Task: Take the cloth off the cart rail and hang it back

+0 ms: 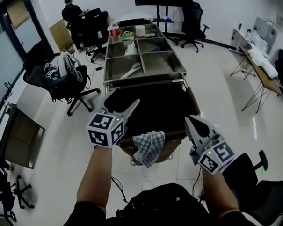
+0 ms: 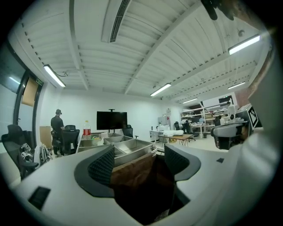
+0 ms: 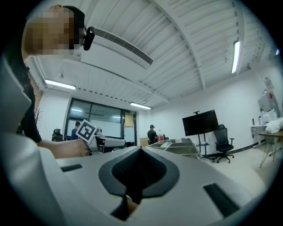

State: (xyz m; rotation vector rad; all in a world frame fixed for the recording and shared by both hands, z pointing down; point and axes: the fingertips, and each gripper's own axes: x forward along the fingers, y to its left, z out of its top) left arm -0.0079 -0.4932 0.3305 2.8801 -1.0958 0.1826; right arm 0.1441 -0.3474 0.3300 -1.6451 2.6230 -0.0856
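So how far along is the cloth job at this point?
The checked cloth hangs over the cart rail. Nothing in hand: left gripper open, right gripper shut, both clear of it. Either finished or not begun; this frame alone can't say.

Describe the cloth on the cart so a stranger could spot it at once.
Start at the long metal cart straight ahead. Over the rail at its near, black-topped end hangs a crumpled cloth. It is the only checked, grey-and-white thing there; the rest is steel or black.
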